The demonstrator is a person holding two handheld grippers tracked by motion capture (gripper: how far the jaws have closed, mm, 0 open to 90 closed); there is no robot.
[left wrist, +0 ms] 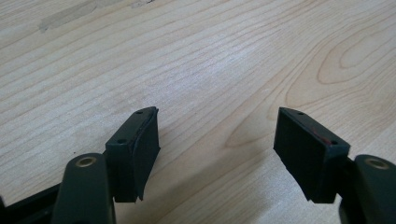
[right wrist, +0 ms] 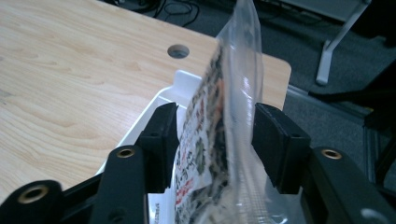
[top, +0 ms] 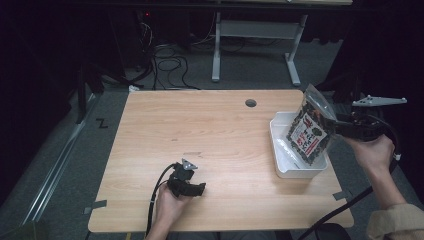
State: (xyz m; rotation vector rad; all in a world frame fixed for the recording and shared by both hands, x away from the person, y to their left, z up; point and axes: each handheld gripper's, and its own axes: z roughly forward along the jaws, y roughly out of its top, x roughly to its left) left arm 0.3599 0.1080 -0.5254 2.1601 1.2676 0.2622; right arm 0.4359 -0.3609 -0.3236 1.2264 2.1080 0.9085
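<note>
Clearly a delicate moment on the right side: right gripper (top: 334, 125) out past the table's right edge, jaws either side of a clear snack bag (top: 310, 131) with a printed label, held tilted above the white bin (top: 280, 170) at the right of the wooden table (top: 200, 130). In the right gripper view, bag (right wrist: 219, 140) edge-on between the two black pads, the left pad against the printed face; contact on the right pad hard to confirm, with slack clear film bulging there, so the grip reads as closed on the bag but perhaps lightly. Main risk, judged from this: slippery film sliding out of the pads and the bag dropping askew, landing across the bin rim or off the table's right edge, since the grip sits near one side and the rest of the bag hangs unsupported. Also possible: a harder squeeze crushing the contents or popping the seal. Over at the near left, left gripper (top: 187, 184) resting low on the table in a hand, nothing in it; in the left gripper view, jaws wide apart over bare wood grain (left wrist: 210, 70). Little danger there, beyond its trailing cable snagging if swung toward the bin in a hurry.
</note>
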